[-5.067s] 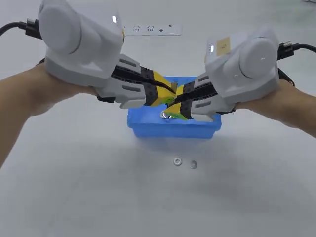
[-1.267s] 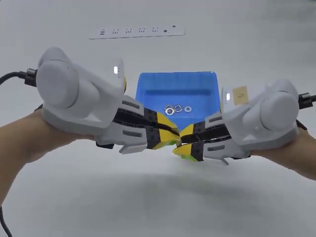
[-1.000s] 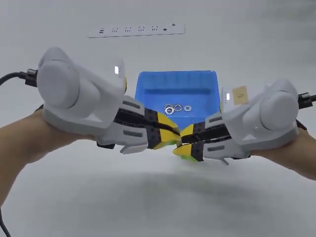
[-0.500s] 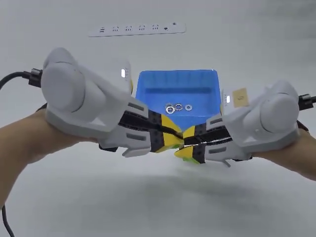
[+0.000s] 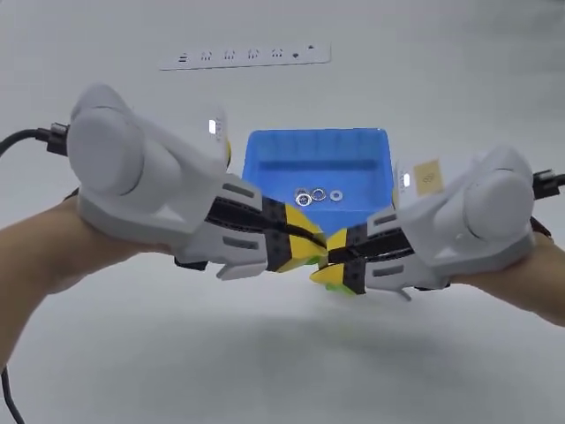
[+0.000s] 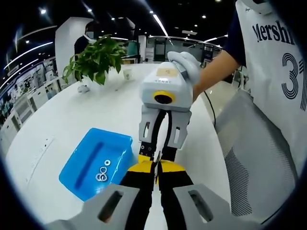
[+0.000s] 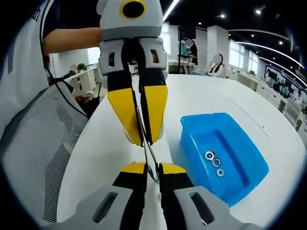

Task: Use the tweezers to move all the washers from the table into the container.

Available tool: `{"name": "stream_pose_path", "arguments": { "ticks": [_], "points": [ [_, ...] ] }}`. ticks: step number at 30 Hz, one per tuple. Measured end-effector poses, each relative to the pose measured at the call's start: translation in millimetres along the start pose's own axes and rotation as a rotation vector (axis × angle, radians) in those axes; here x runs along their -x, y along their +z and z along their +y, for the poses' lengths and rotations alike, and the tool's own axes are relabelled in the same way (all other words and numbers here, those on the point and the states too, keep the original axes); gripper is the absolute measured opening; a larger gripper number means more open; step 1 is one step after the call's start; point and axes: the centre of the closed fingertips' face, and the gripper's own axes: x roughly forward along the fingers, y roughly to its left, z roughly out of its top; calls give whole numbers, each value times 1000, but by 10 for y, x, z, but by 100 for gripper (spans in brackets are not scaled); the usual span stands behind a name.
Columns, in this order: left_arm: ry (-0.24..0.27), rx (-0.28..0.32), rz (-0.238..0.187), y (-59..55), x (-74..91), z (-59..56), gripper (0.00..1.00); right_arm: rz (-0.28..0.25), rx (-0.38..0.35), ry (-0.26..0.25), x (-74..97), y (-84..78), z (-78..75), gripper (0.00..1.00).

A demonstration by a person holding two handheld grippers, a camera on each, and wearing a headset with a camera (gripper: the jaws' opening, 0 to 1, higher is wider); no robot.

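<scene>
Back from over the container [image 5: 265, 163] toward the table's [image 5: 265, 362] near edge, left tool [image 5: 311, 250] and right tool [image 5: 334, 265] both clamp the tweezers [image 7: 146, 143] (a regrip, I judge); three washers [image 5: 318, 194] lie inside, and fetching another needs one tool released.

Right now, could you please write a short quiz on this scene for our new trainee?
1. True or false: the washers lie inside the blue container.
2. What lies on the table beyond the container? A. a power strip B. a mug C. a screwdriver
3. Fill in: the left gripper and the right gripper meet tip to tip, both shut on the thin metal ____.
Key: 1 true; 2 A; 3 tweezers.
</scene>
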Motion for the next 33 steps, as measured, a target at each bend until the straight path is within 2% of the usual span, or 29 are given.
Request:
{"name": "stream_pose_path", "arguments": {
  "ticks": [7, 17, 22, 29, 33],
  "points": [
    [30, -18, -22, 139, 136, 24, 6, -22, 24, -13, 83, 179, -35, 11],
    [84, -59, -41, 345, 310, 151, 6, -71, 46, -51, 174, 463, -168, 11],
    [94, -74, -45, 406, 341, 215, 6, -79, 58, -66, 198, 533, -238, 11],
    [103, -92, -51, 478, 349, 385, 6, -88, 70, -90, 211, 608, -437, 11],
    [105, -113, -41, 507, 339, 544, 6, -93, 76, -118, 211, 629, -587, 11]
  ]
}}
